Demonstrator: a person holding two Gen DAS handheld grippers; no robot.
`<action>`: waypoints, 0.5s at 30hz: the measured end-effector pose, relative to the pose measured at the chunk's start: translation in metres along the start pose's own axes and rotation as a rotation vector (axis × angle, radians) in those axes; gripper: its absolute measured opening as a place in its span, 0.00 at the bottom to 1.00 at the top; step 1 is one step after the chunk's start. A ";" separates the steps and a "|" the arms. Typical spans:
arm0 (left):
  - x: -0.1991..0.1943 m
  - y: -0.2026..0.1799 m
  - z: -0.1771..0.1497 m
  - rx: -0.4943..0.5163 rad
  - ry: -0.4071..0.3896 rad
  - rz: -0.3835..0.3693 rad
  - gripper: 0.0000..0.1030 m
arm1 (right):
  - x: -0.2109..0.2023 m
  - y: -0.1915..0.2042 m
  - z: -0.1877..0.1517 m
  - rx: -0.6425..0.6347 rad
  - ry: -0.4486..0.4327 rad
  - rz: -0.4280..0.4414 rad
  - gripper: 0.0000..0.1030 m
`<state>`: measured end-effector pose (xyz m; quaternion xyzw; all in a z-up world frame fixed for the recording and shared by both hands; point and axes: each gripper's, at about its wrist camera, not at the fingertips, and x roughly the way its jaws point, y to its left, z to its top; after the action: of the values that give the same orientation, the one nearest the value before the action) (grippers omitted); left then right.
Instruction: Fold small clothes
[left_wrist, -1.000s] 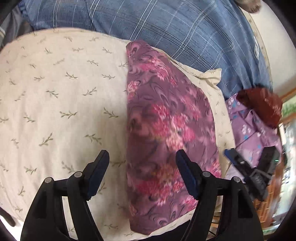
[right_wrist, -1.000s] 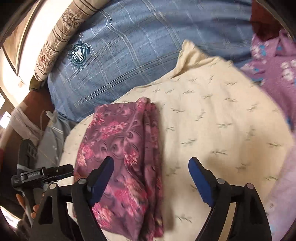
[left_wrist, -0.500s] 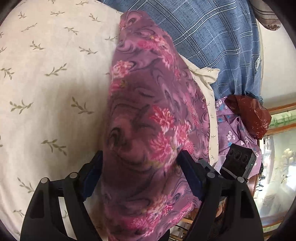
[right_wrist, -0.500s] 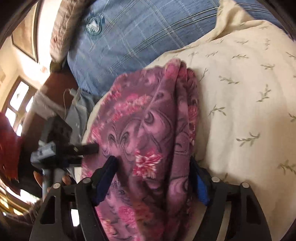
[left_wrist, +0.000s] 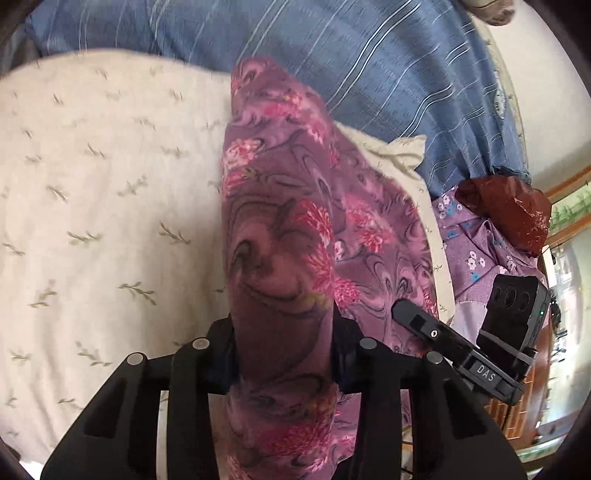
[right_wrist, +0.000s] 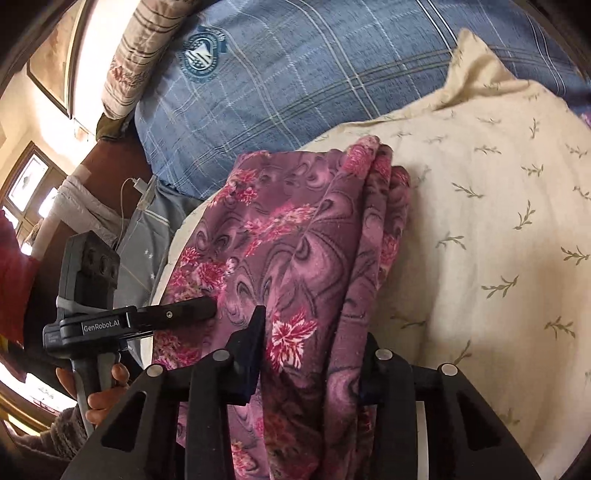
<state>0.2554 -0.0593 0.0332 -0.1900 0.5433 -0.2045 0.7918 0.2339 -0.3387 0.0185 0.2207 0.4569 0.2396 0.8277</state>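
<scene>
With both the left hand-held gripper (left_wrist: 282, 354) and the right hand-held gripper (right_wrist: 310, 354) clamped on the folded purple floral cloth (left_wrist: 295, 229), its stacked layers between their fingers risked slipping apart if lifted unevenly.

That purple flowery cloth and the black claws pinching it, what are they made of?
Cloth: thin, soft woven fabric, matte, judging by its limp folds and printed flowers. Left claw and right claw: apparently hard black plastic, matte, with metal pins.

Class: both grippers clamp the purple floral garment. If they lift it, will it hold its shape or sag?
Probably sag: the purple floral garment bunches where the left gripper pinches it. Its stacked folds beyond the right gripper look loose, so layers may slide apart.
</scene>
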 end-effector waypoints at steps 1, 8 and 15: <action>-0.009 0.001 0.001 0.005 -0.020 0.003 0.35 | 0.000 0.005 0.000 -0.001 0.000 0.001 0.36; -0.076 0.033 0.024 -0.017 -0.160 -0.005 0.35 | 0.008 0.056 0.010 -0.017 -0.048 0.072 0.35; -0.087 0.073 0.056 0.006 -0.213 0.140 0.36 | 0.061 0.108 0.042 -0.091 -0.078 0.039 0.37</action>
<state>0.2886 0.0528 0.0823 -0.1698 0.4672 -0.1291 0.8580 0.2773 -0.2233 0.0627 0.2009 0.4087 0.2673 0.8492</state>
